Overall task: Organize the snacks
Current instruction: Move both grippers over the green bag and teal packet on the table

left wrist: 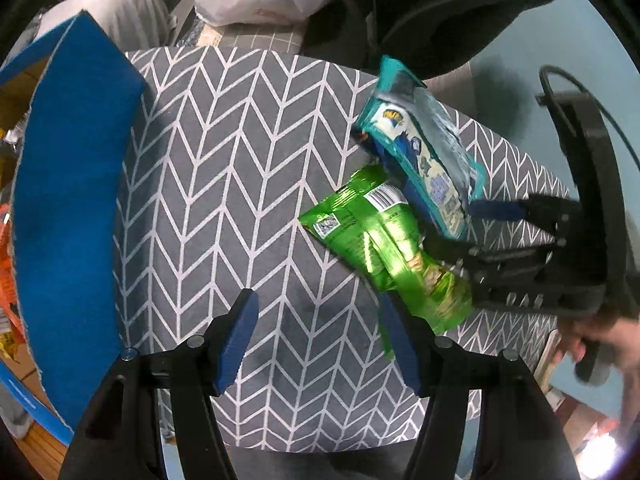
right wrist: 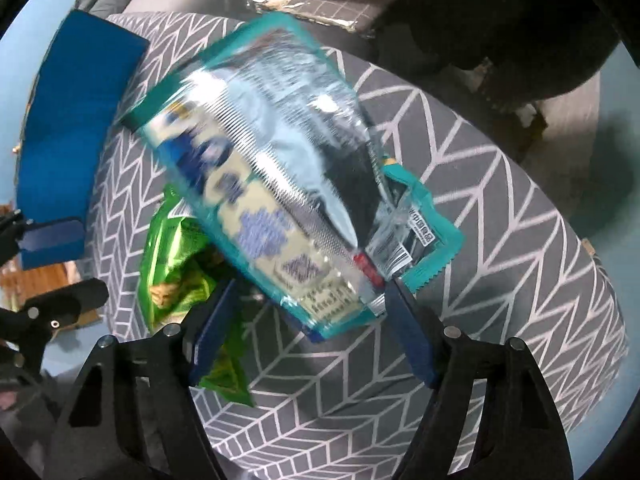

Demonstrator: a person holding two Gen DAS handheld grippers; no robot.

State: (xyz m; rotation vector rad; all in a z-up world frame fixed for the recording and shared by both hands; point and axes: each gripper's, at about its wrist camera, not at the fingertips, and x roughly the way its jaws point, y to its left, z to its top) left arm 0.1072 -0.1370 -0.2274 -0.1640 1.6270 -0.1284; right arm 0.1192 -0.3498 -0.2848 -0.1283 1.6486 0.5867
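A: The right gripper (right wrist: 308,312) is carrying the teal snack bag (right wrist: 280,184) over the grey herringbone ottoman (left wrist: 224,184). Its 2 fingers (right wrist: 412,332) are sitting either side of the bag's lower end, and I am reading that as a clamp on the bag, since the bag is hanging tilted above the fabric.

B: And the left gripper (left wrist: 316,340)?

A: Its fingers (left wrist: 236,340) are standing apart with nothing between them, just beside the tail of the green snack bag (left wrist: 384,248), which is lying on the ottoman partly under the teal one.

B: What is worrying you?

A: The teal bag is looking glossy and puffy, with a crimped seal at the near end. The grip is sitting close to that slick edge, so the bag could be slipping out or swinging. It is also blurring in the right wrist view, so I am not trusting the exact contact.

B: And the green one?

A: Crinkled, shiny foil, twisted in the middle. If the teal bag is dropping onto it, both could be sliding off the rounded edge of the ottoman. The blue flap (left wrist: 76,200) at the left is staying clear of both bags.
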